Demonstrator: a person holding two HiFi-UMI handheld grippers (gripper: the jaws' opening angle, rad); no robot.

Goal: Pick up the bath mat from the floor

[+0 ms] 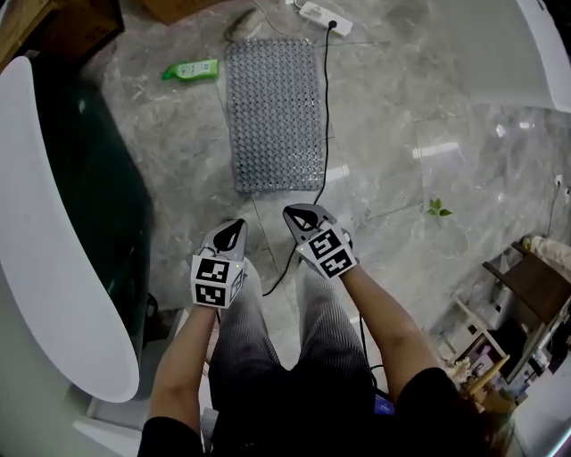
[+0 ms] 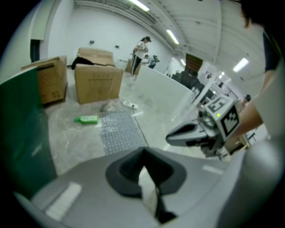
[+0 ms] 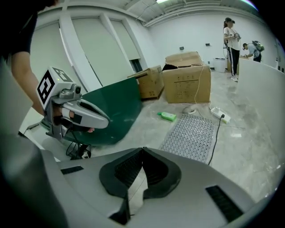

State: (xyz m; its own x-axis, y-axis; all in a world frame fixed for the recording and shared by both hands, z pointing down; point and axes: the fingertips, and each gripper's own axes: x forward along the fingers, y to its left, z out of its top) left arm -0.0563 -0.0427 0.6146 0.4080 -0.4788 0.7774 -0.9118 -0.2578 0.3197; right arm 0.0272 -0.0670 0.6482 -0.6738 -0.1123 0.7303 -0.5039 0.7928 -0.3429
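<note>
While both jaws stand closed and empty, left gripper and right gripper hover well short of the bath mat, presumably pre-approach.

- grey marbled floor, glossy, catching streaks of light
- grey studded bath mat lies flat on it
- green bottle on its side, just beside the mat's far left corner
- white power strip beyond the mat's far end; its black cable runs along the mat's right edge
- small green sprig well to the right of the mat
- two cardboard boxes stand past the mat
</note>
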